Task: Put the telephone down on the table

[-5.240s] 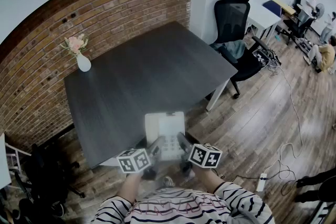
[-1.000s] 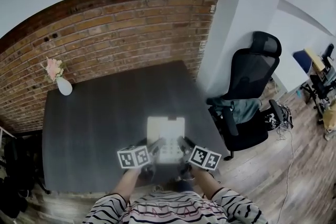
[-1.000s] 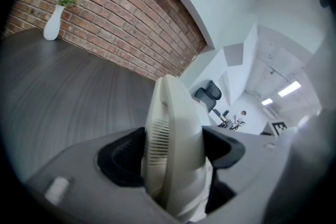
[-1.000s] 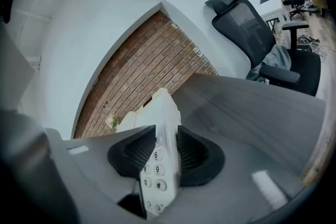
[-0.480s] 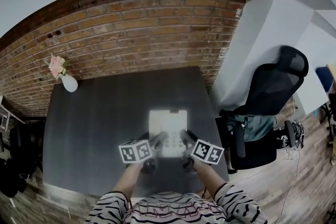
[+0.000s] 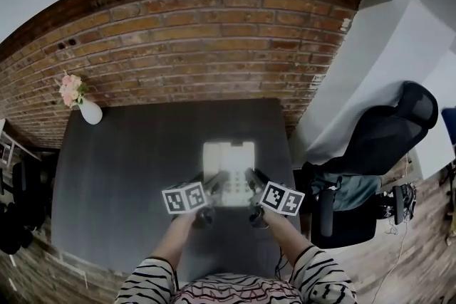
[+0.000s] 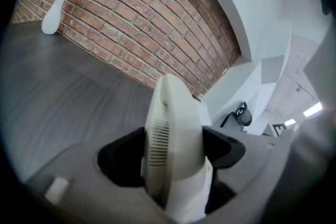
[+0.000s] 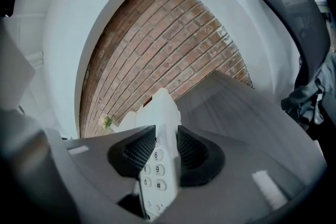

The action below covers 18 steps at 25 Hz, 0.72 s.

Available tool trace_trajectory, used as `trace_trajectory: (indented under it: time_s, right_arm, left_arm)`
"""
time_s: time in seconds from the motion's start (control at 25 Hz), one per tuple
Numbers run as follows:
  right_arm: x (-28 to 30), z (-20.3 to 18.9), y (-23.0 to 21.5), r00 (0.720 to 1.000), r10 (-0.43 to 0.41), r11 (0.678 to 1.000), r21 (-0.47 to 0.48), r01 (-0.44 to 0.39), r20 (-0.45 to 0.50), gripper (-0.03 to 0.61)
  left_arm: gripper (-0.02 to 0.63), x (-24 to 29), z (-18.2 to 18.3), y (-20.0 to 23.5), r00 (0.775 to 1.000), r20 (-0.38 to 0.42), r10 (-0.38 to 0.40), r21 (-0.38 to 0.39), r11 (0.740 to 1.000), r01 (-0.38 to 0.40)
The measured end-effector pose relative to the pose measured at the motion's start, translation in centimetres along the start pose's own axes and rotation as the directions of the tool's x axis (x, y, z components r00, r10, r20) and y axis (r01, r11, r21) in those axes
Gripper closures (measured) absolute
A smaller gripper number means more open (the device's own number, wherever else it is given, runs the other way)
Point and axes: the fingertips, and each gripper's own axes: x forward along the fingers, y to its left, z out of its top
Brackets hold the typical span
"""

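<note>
White plastic telephone [image 6: 228, 169], keypad up, located over the dark grey bench [image 6: 121, 174], right of bench centre and toward the 5 o'clock edge in the head view. Contact with the bench top not determinable.

Left gripper [image 6: 216, 184] at the telephone's 7 o'clock, pinching the thick handset side. In the left gripper view, black pads [image 7: 119, 159] pressed against the rounded, vented casing. Right gripper [image 6: 250, 180] at the telephone's 5 o'clock, pinching the thin keypad edge. In the right gripper view, ribbed pads [image 8: 139, 150] closed on that edge beside keys 6, 9 and #.

White vase [image 6: 90, 112] with pink flowers at the bench's 10 o'clock corner, well apart from the telephone. Brick wall [image 6: 214, 25] along the bench's 12 o'clock edge. Black office chair [image 6: 388, 142] off the bench at 3 o'clock. Striped sleeves [image 6: 149, 282] at 6 o'clock in the head view.
</note>
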Motion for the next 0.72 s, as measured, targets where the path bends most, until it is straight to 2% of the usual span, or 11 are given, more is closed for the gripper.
trace_trajectory:
  time_s: [0.32, 0.72]
  right_arm:
    - [5.4, 4.5, -3.6, 1.000, -0.004, 1.000, -0.006, 0.004, 0.000, 0.451]
    - [11.4, 8.3, -8.9, 0.999, -0.033, 0.999, -0.013, 0.033, -0.040, 0.453]
  left_arm:
    - [0.284, 7.0, 3.3, 1.5, 1.000, 0.005, 0.010, 0.006, 1.000, -0.010]
    - [0.284, 15.0, 5.2, 3.8, 0.999, -0.019, 0.050, -0.027, 0.998, -0.051]
